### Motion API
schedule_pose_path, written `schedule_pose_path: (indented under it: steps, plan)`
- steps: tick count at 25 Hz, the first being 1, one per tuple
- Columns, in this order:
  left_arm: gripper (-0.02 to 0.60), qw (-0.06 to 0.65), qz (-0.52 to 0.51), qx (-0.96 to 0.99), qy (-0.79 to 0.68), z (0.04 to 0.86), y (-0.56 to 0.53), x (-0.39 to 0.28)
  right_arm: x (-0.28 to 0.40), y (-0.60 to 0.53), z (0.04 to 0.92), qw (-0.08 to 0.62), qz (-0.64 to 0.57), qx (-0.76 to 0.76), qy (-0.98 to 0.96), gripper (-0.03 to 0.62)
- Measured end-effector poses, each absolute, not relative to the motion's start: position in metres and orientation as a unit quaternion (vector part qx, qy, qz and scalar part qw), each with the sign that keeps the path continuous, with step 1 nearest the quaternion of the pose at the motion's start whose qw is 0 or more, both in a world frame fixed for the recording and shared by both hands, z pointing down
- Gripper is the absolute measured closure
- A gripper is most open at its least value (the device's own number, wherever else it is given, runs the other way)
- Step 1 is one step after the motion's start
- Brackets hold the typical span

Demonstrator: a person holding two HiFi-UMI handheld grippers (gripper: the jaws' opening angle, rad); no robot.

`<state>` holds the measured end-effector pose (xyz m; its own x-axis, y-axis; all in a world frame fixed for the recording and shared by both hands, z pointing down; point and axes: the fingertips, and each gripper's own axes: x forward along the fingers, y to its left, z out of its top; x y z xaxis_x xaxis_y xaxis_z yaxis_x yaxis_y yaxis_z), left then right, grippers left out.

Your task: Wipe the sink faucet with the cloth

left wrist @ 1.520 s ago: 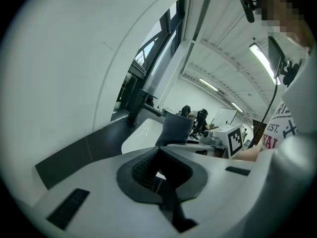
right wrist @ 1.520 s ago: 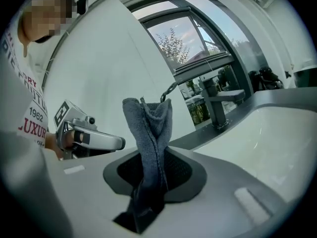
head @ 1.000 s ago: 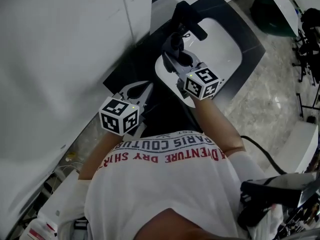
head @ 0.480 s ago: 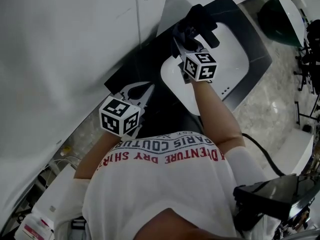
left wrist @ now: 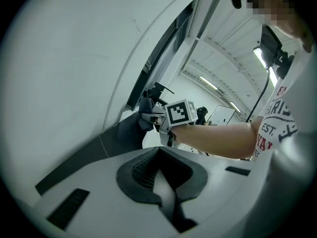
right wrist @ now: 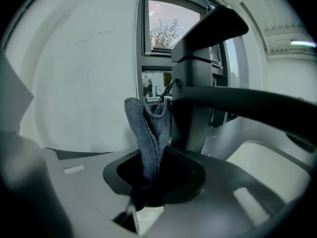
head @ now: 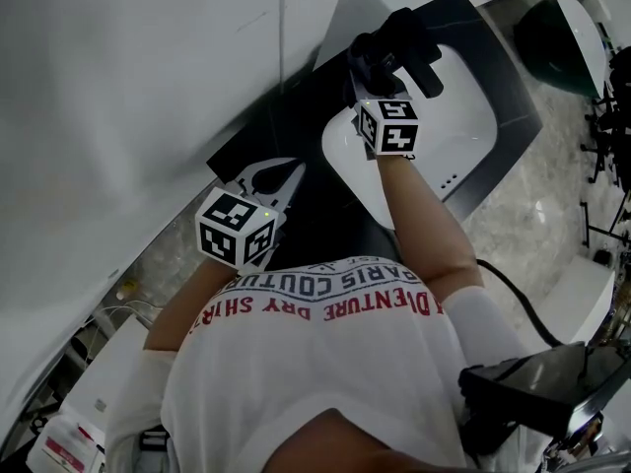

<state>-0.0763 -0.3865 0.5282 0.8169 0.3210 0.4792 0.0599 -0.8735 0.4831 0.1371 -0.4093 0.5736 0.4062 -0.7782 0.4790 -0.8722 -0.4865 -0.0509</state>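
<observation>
Jaws pinch cloth (right wrist: 148, 133) beside faucet (right wrist: 195, 98), clear only in right gripper view.

White short-sleeved T-shirt (head: 325, 363) was worn; red block lettering and a thinner line of dark lettering were printed across the chest. Left tongs (head: 274, 177) were seen as a white moulded shell with dark ribbed padding lining the jaw opening and dark slot-shaped recesses set in the shell. A marker cube (head: 237, 227) with black-and-white square patterns was mounted on them, and a small green light was noted at its edge. Right tongs (right wrist: 148, 185) were built the same: pale shell, dark padded jaw lining, pale slot marks. A second patterned cube (head: 386, 124) was fitted there.
</observation>
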Motion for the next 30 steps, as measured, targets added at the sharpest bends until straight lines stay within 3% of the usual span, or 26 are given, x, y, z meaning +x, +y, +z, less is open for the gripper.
schedule_pose_path:
  steps: [13,30]
  plan:
    - [0.58,0.24,0.281,0.924,0.099,0.528,-0.383,-0.086,0.146,-0.396,0.551,0.086,0.217,0.861,-0.452,0.514]
    - [0.58,0.23,0.262,0.932,0.102,0.508,-0.375,-0.092,0.147,-0.389,0.476,0.014,0.167,0.881,-0.442,0.514]
